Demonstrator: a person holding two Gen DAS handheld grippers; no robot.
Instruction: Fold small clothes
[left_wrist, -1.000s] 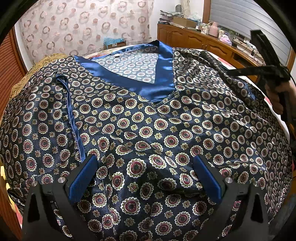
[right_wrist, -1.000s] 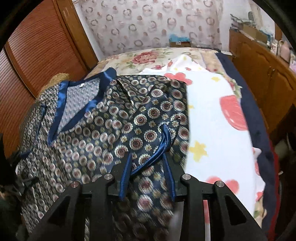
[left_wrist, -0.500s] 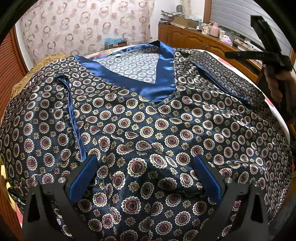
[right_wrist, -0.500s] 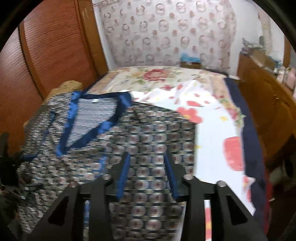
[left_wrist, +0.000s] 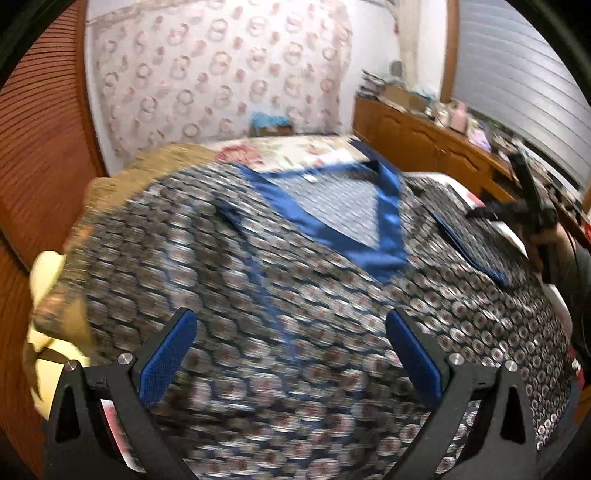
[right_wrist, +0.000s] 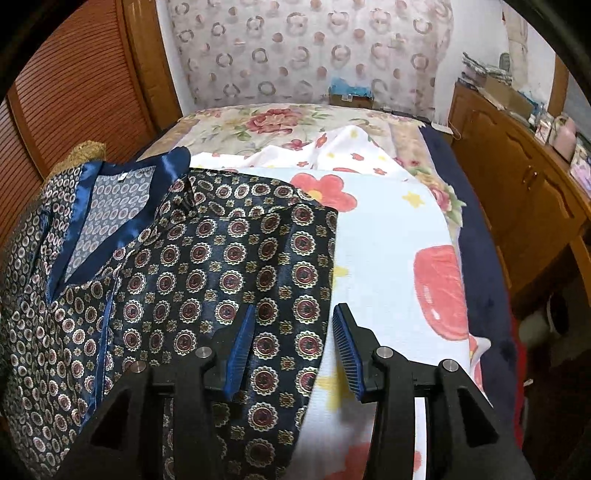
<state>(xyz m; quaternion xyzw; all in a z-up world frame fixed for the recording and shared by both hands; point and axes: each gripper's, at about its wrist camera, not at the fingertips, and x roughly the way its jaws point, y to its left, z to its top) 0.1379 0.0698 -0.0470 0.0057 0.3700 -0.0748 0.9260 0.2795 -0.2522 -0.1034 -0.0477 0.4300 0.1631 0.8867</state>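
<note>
Bed (right_wrist: 480, 258): floral sheet, patterned shirt (right_wrist: 229, 258) spread | wooden cabinets (right_wrist: 517, 177) beside | left tool (left_wrist: 291, 354) spread, empty | right tool (right_wrist: 291, 347) apart, empty

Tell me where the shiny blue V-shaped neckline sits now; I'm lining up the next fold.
In the right wrist view the blue V-shaped neckline lies at far left, left of the folded-in sleeve.

**Patterned top spread under parted jaws**

The left gripper (left_wrist: 290, 354) hangs over the dark patterned top (left_wrist: 295, 295), blue pads wide apart, nothing between them. At right, a hand (left_wrist: 546, 243) holds the right gripper (left_wrist: 517, 206) beside the blurred fabric.
</note>
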